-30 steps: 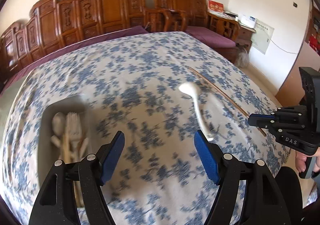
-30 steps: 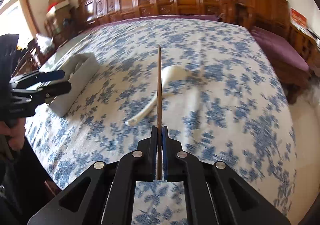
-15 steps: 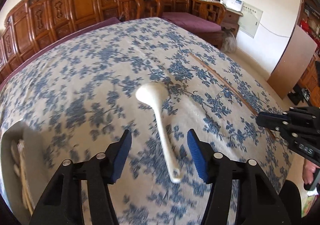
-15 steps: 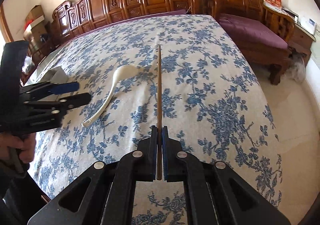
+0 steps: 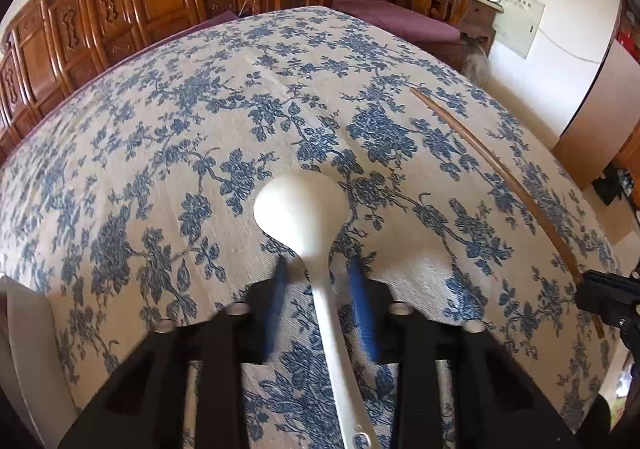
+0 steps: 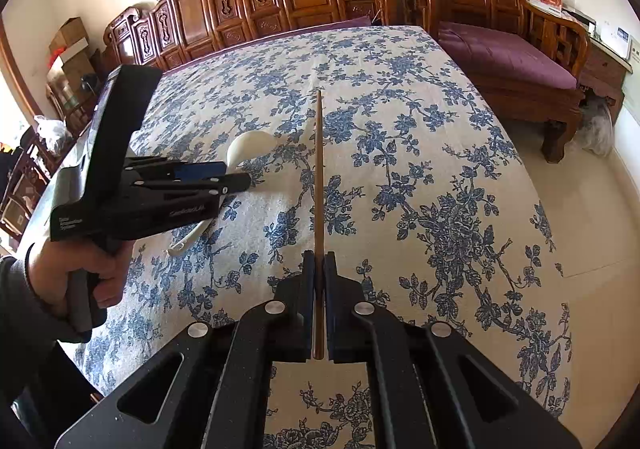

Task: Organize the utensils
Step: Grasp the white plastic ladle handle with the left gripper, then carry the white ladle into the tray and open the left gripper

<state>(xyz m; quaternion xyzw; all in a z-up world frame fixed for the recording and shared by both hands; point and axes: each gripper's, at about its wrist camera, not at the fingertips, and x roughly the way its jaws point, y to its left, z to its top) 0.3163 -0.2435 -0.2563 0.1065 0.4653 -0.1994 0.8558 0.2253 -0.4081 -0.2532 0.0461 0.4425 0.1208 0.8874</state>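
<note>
The left tongs straddle the white spoon's handle on the table, spread for a grab, while the right tongs pinch a chopstick lengthwise for carrying.

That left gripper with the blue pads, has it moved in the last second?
Yes. The left gripper has swung right, away from the white tray, and closed in until its fingers straddle the white spoon on the floral tablecloth.
</note>
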